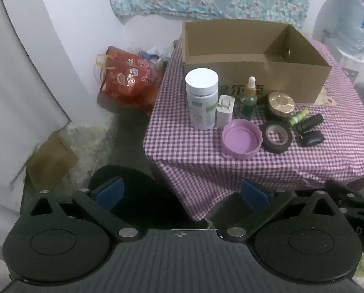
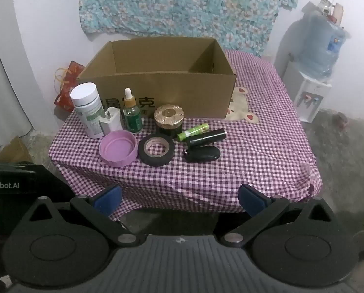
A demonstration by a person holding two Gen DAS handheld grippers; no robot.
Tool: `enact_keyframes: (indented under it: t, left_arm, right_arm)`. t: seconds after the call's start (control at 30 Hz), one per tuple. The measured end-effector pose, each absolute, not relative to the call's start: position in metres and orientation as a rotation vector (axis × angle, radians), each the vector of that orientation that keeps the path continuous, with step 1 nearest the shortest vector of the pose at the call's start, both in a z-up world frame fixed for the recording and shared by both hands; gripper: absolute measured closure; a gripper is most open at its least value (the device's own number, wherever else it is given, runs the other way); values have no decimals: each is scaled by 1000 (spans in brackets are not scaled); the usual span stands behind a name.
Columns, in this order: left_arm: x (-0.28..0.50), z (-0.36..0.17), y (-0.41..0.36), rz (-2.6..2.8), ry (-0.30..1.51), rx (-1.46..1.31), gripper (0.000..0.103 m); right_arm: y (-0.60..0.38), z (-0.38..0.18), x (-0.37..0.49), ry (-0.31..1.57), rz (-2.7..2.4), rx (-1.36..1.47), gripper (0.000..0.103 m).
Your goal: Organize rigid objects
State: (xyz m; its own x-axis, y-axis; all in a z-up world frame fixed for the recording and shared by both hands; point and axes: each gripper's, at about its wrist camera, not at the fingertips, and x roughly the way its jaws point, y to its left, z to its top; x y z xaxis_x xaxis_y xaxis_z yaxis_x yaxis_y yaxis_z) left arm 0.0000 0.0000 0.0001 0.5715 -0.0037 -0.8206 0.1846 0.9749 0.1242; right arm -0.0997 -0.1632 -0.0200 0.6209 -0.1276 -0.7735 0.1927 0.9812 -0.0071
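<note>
Left tongs (image 1: 180, 193) and right tongs (image 2: 179, 199): both released, blue pads wide apart, nothing between them, both hanging off the near edge of the desk (image 2: 267, 131) w/ checked cloth. Left tongs sit off the desk's left front corner; right tongs face the desk approx. square-on. Task items stand in a cluster ahead of both, on the desk's left-front part, just before the open cardboard box (image 2: 162, 83): white bottle (image 2: 88, 109), dropper bottle (image 2: 132, 114), purple lid (image 2: 118, 151), tape roll (image 2: 156, 149), gold-lidded jar (image 2: 169, 118), green tube (image 2: 193, 131), black cylinder (image 2: 206, 136), black fob (image 2: 202, 155). Tube and cylinder lie flat, long axes running left-right, slightly raised to the right. Judged: right tongs nearer the fob/cylinder side; left tongs nearer bottle and lid.
</note>
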Motion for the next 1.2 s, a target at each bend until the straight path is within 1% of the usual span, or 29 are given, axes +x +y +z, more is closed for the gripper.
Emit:
enact_keyframes:
  t: [0.4,1.2]
  left_arm:
    - [-3,-6,-9,-110,952,226,0]
    - [1,-3,-1,-112,974,216,0]
  right_arm:
    - [-165,-19,-97,884,-185,77,0]
    - [-168,-17,-98,879,-196,89,0]
